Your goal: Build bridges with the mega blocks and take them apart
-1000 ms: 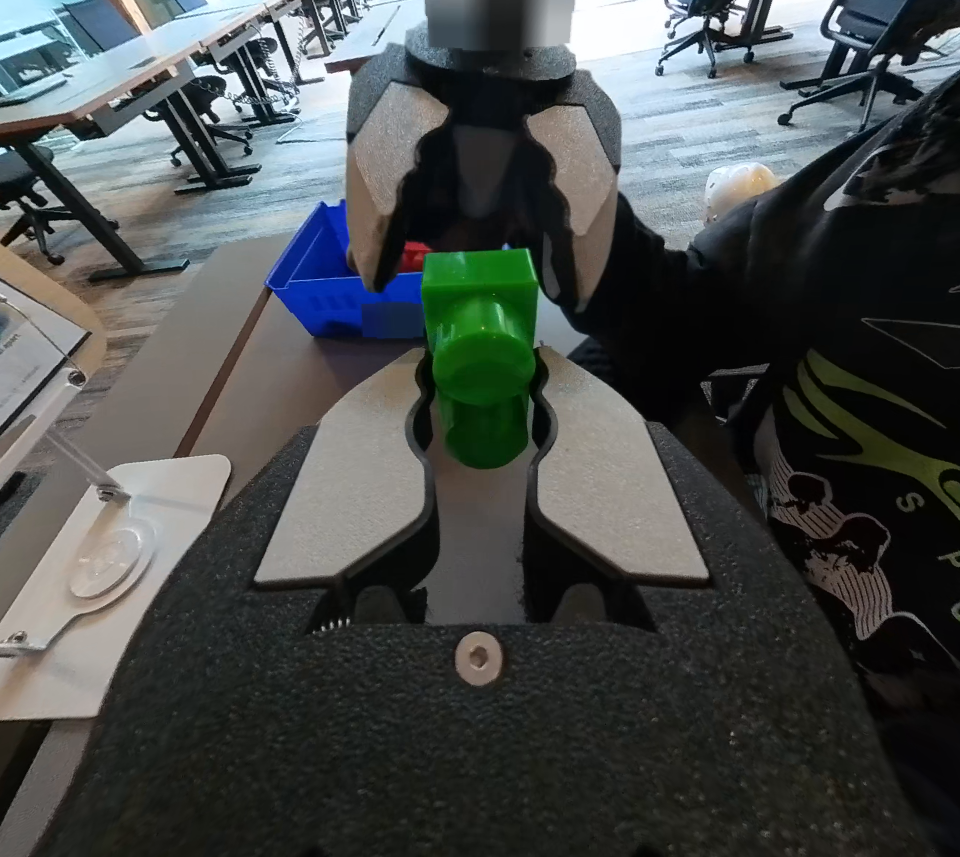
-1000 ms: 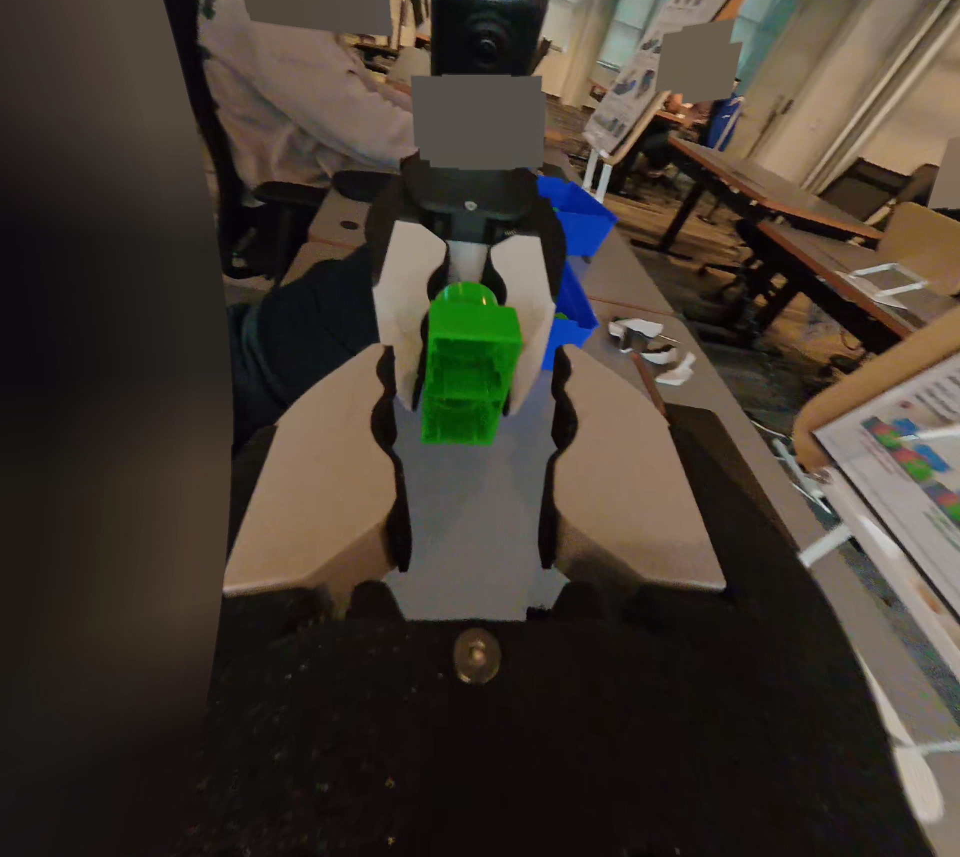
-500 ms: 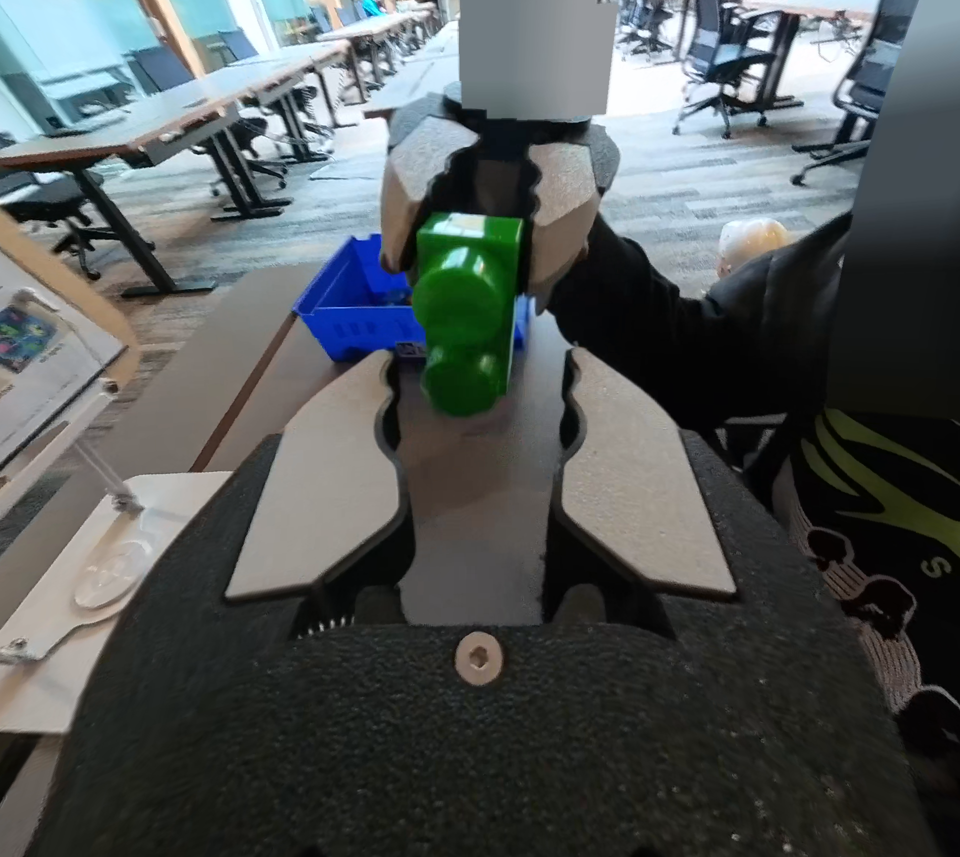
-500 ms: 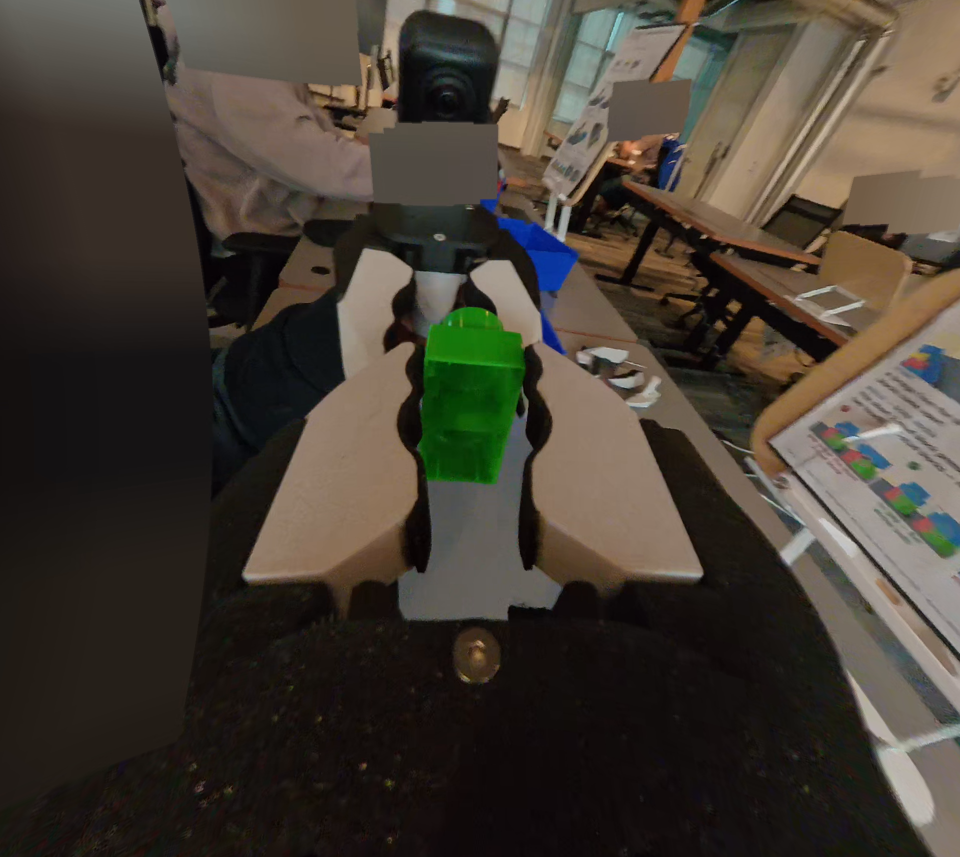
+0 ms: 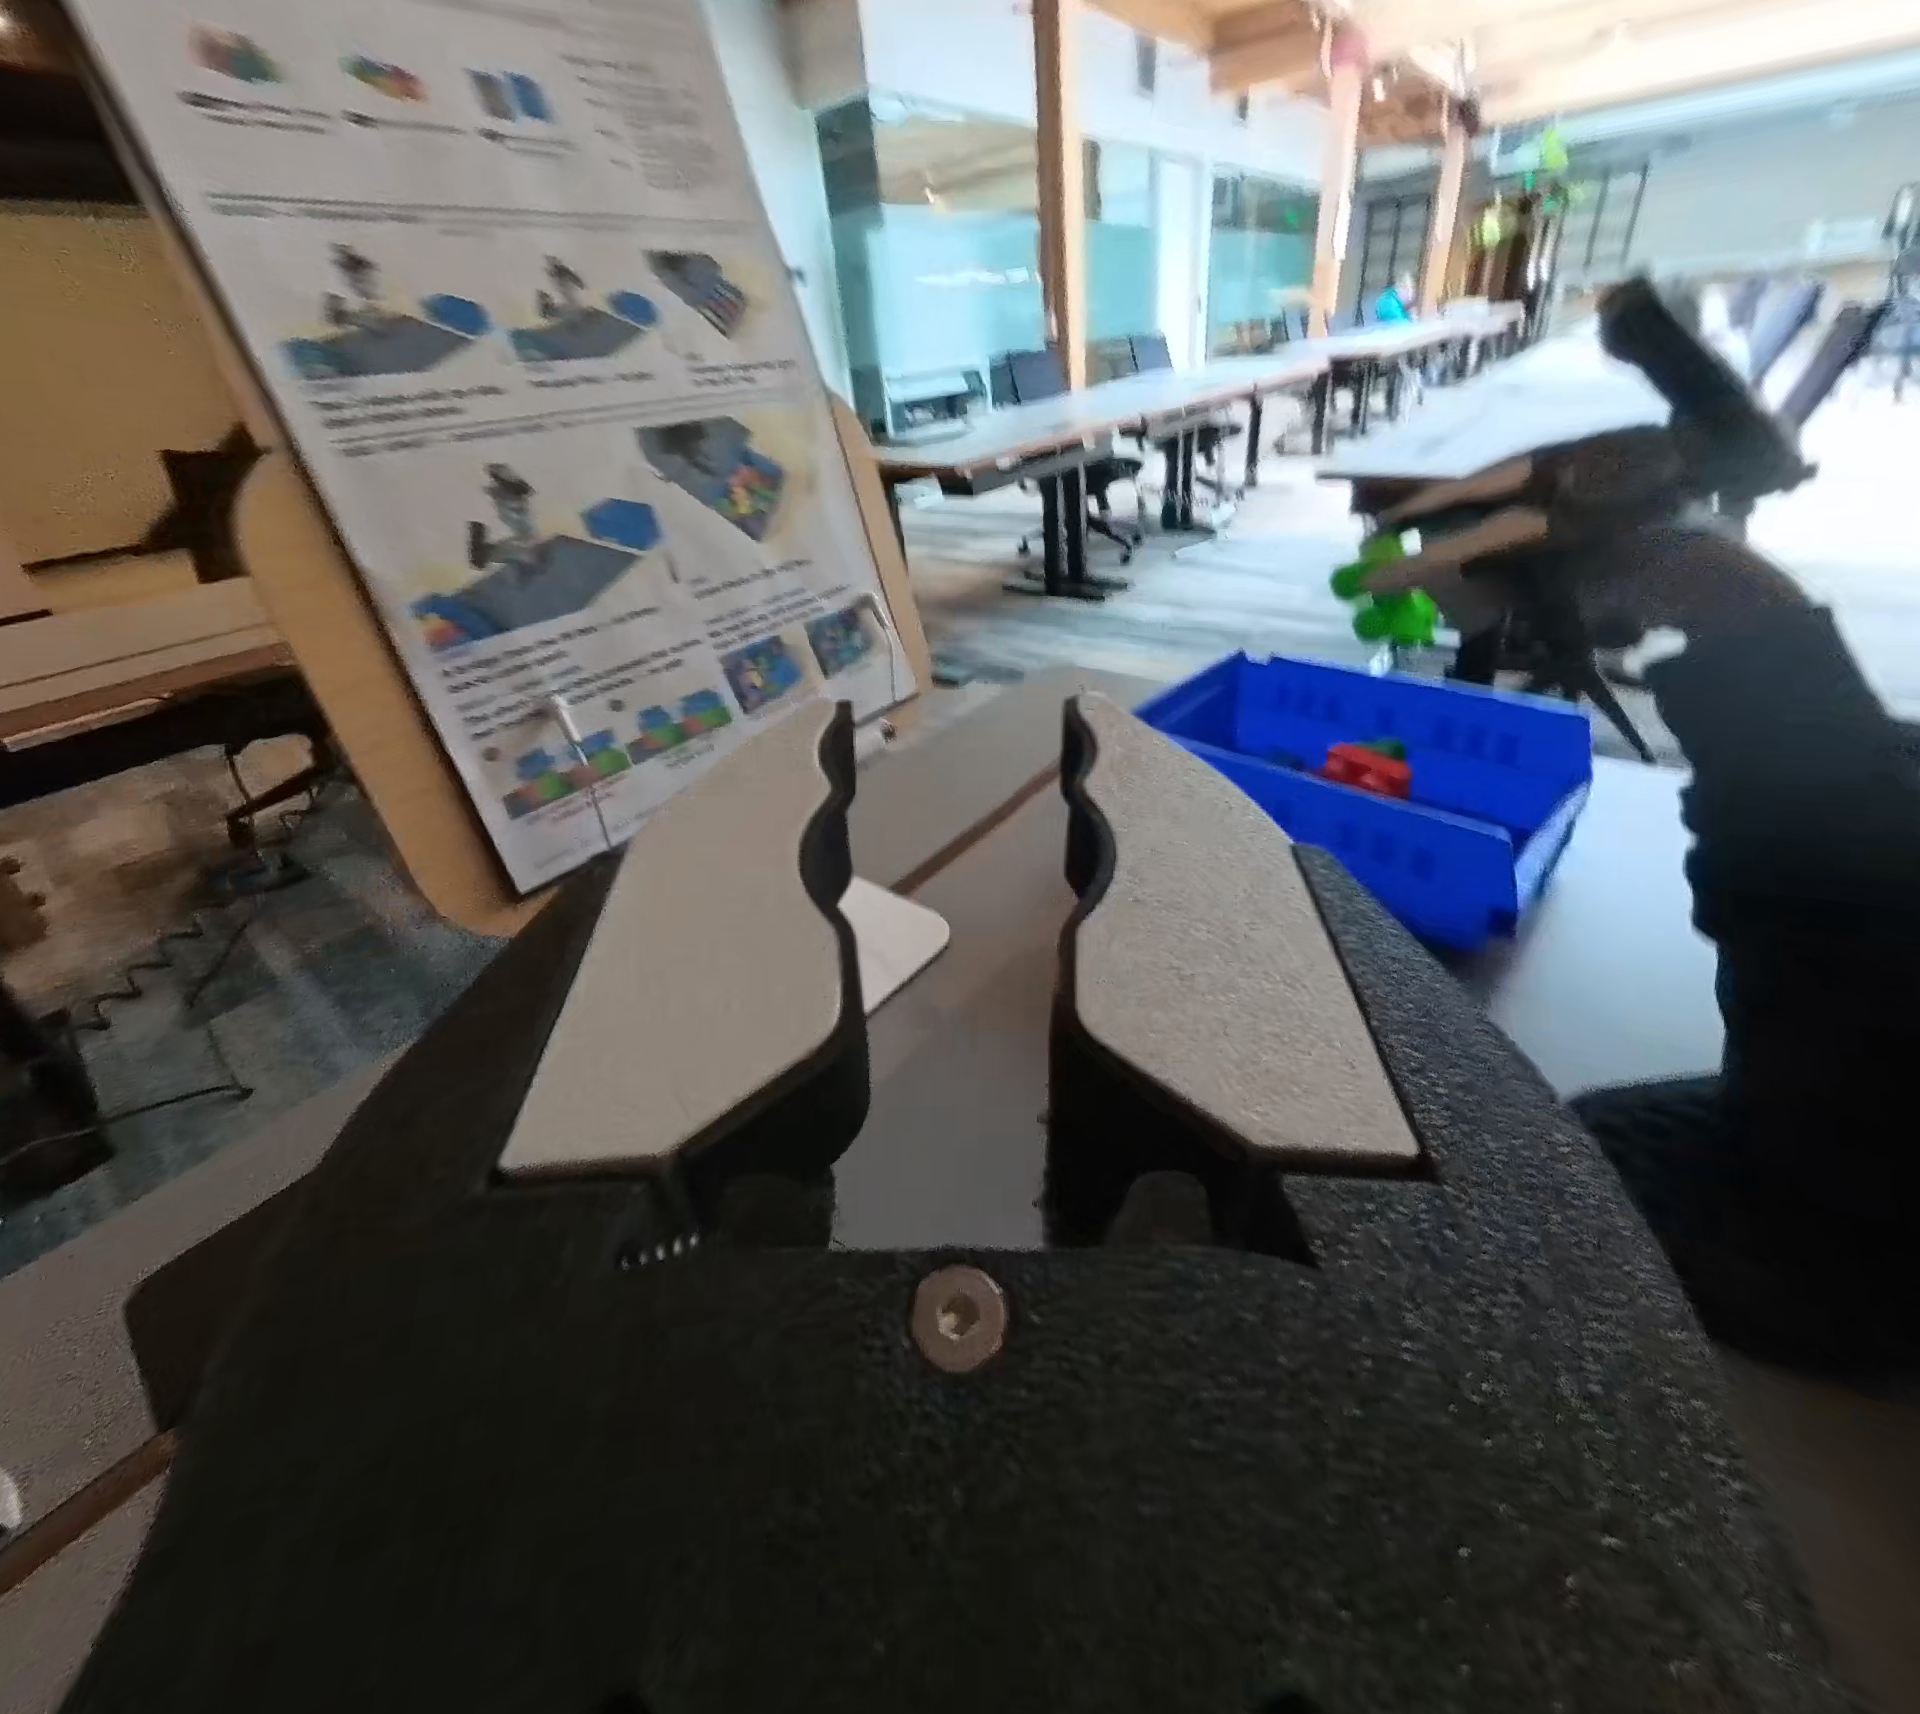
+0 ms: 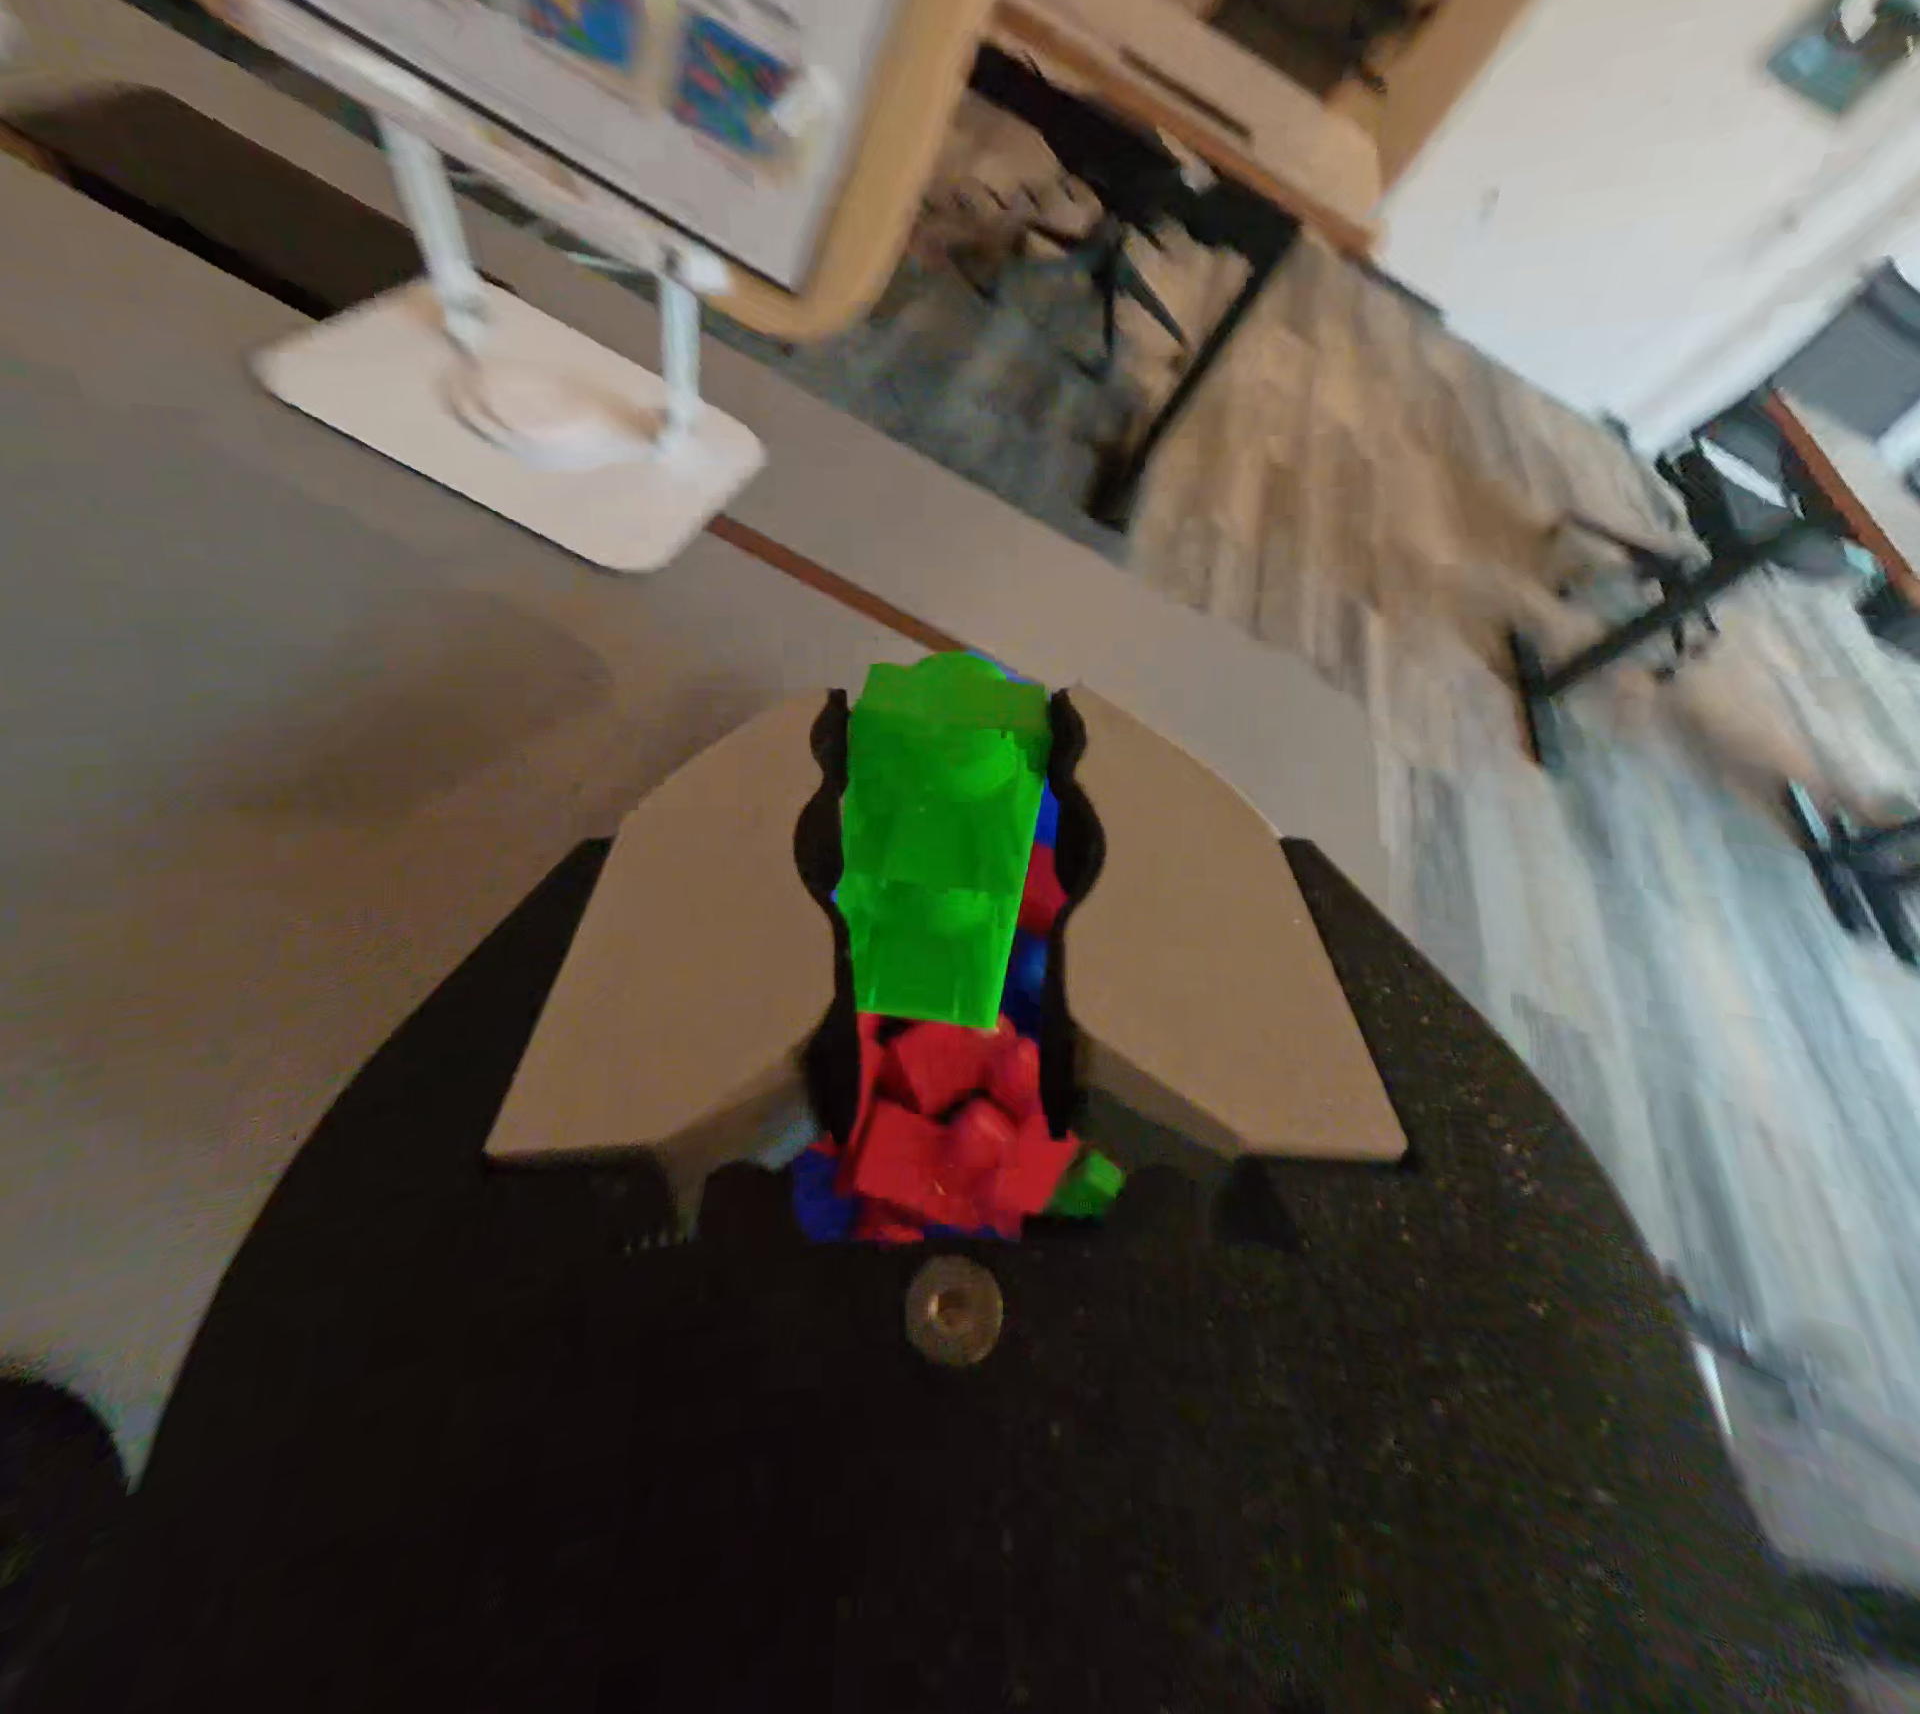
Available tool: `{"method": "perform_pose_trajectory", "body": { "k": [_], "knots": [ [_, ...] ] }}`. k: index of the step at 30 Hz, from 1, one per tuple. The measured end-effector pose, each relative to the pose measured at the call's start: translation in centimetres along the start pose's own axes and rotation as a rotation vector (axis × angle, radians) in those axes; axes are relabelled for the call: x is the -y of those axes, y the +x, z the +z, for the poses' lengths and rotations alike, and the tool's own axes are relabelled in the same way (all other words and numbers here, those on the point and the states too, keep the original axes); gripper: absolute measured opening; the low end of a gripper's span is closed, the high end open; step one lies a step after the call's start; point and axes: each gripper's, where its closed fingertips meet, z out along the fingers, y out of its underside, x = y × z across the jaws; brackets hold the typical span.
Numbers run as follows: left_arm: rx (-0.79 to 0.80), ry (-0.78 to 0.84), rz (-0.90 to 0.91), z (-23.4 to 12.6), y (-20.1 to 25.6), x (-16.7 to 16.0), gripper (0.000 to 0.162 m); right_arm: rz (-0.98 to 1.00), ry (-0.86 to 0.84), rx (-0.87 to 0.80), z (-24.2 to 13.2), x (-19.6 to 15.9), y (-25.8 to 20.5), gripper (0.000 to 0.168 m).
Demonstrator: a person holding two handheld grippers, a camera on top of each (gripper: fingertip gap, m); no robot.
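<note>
My left gripper (image 5: 958,729) is open and empty, with bare grey table (image 5: 966,843) showing between its fingers. My right gripper (image 6: 948,719) is shut on a green two-stud block stack (image 6: 940,843), both pads pressing its sides. Below it, red blocks (image 6: 945,1134) and blue ones lie in a pile. In the left wrist view the green block (image 5: 1392,604) hangs in the blurred right gripper above the blue bin (image 5: 1434,843), which holds red blocks (image 5: 1366,765) and a green one.
An instruction board (image 5: 468,334) on a white stand base (image 5: 894,937) stands at the table's left; the base also shows in the right wrist view (image 6: 509,407). A person's dark sleeve (image 5: 1818,833) fills the right. Office desks and chairs stand beyond. About 40 cm separates my left fingertips from my right.
My left gripper let go of the green block as the right one closed on it. The left gripper swung away to the left, its jaws narrowing on air. The right carried the block over the bin.
</note>
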Motion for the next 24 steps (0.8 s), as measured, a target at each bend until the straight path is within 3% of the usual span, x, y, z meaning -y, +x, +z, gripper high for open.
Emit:
{"method": "perform_pose_trajectory", "body": {
  "k": [3,6,8,15,21,24],
  "knots": [
    [-0.009,0.17,-0.122,-1.4,-1.3,2.0,0.031,0.105,-0.113,-0.071,1.6,-4.5,3.3,0.036],
    [-0.196,0.395,-0.312,-3.1,-1.4,4.3,0.055,0.156,-0.192,-0.055,3.6,-8.0,4.1,0.036],
    [-0.24,0.499,-0.416,-3.7,-2.8,4.6,0.052,0.172,-0.236,-0.033,4.8,-9.6,4.0,0.036],
    [-0.231,0.594,-0.537,-3.6,-5.3,3.8,0.051,0.182,-0.323,0.001,7.8,-12.5,3.3,0.037],
    [-0.227,0.603,-0.511,-4.4,-5.1,4.3,0.052,0.206,-0.42,0.005,10.1,-15.7,2.9,0.036],
    [-0.212,0.592,-0.488,-4.7,-5.1,4.5,0.052,0.218,-0.454,0.007,10.4,-16.4,2.8,0.053]
  ]
}}
